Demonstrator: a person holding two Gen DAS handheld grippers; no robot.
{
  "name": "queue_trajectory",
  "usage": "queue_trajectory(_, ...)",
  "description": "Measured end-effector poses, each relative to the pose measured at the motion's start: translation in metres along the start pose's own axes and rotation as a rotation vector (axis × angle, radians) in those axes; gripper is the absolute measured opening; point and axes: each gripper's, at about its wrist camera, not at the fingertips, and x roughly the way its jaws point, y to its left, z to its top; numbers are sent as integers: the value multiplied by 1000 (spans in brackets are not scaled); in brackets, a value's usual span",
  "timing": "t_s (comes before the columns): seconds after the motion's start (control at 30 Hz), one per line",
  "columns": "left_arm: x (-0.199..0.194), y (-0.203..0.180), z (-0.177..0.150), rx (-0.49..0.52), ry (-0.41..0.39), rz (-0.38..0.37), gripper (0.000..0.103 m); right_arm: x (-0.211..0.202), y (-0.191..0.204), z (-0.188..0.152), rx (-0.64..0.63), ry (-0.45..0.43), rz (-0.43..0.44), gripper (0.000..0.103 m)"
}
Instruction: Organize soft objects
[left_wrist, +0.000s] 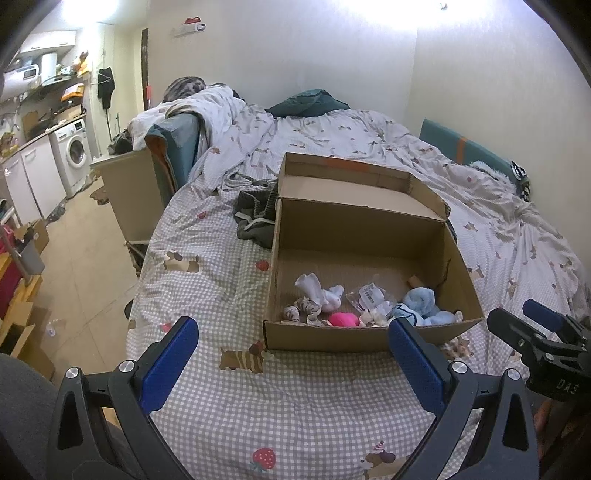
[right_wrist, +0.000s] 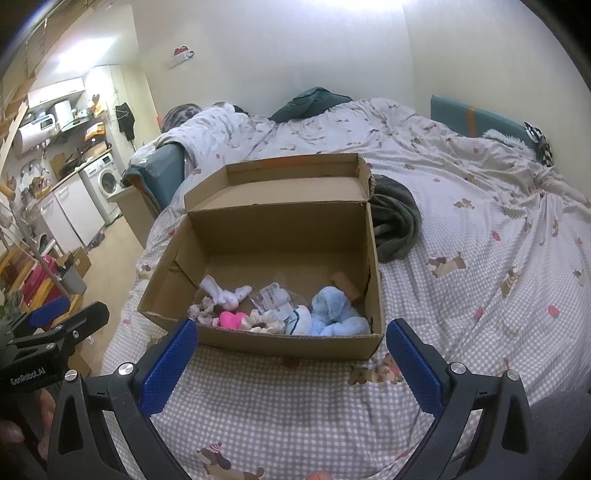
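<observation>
An open cardboard box (left_wrist: 354, 236) (right_wrist: 280, 229) sits on the bed. Along its near wall lie a blue plush toy (left_wrist: 421, 301) (right_wrist: 332, 308), a pink soft object (left_wrist: 341, 319) (right_wrist: 231, 319), white socks (left_wrist: 319, 291) (right_wrist: 225, 290), patterned socks (left_wrist: 301, 308) and a small plastic packet (left_wrist: 369, 295) (right_wrist: 273, 293). My left gripper (left_wrist: 291, 339) is open and empty, held above the bedspread in front of the box. My right gripper (right_wrist: 291, 341) is open and empty, also just in front of the box; it shows at the right edge of the left wrist view (left_wrist: 539, 332).
The bed has a checked bedspread (left_wrist: 221, 258) (right_wrist: 480, 277) with dog prints. A dark grey garment (left_wrist: 255, 218) (right_wrist: 395, 221) lies crumpled beside the box's far corner. A rumpled duvet and pillows lie at the bed's far end. The floor, a washing machine (left_wrist: 75, 155) and boxes are at left.
</observation>
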Motion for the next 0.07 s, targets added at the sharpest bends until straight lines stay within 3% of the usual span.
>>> queue_trajectory(0.07, 1, 1, 0, -1, 5, -7, 102, 0, 0, 0, 2, 2, 0, 103)
